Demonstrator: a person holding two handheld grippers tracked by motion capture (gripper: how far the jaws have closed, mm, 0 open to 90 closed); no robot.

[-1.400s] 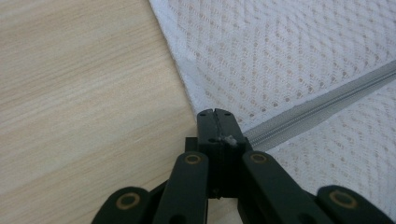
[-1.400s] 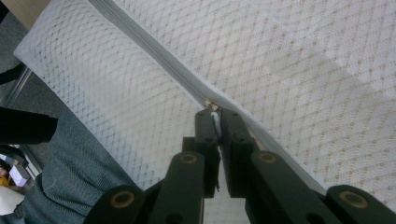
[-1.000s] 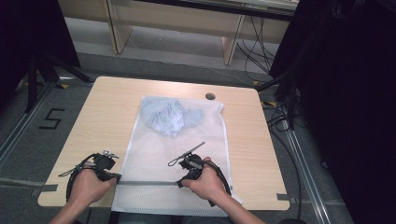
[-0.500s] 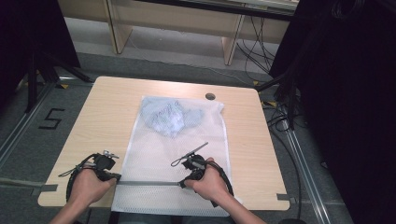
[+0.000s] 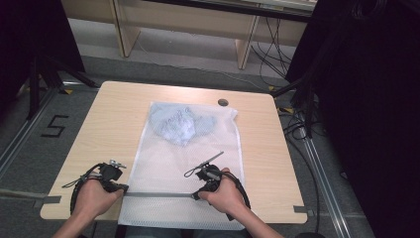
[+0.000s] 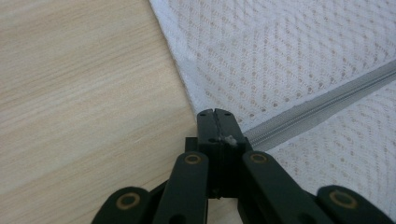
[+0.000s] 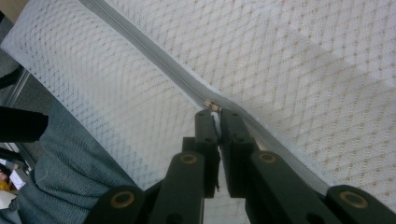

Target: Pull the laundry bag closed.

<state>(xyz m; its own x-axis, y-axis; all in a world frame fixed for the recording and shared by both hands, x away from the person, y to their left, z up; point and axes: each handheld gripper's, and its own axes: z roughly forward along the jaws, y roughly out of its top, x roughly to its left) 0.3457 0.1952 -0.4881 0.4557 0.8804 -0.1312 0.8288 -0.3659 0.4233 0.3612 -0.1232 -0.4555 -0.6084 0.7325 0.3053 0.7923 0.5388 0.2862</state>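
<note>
Left gripper (image 6: 215, 116) pinching zipper (image 6: 322, 105) end, right gripper (image 7: 215, 114) seemingly gripping slider (image 7: 212, 105)

Wooden table (image 5: 119, 119) — grey floor (image 5: 29, 148)

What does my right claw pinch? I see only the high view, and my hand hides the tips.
Observer: The right claw is closed on the small metal zipper pull of the white mesh bag.
Operator: And the left claw, please?
Observer: The left claw is shut on the bag's side edge, right where the grey zipper ends.
Operator: Does the zipper look closed there?
Observer: Yes, near the left claw its teeth look joined and flat.
</note>
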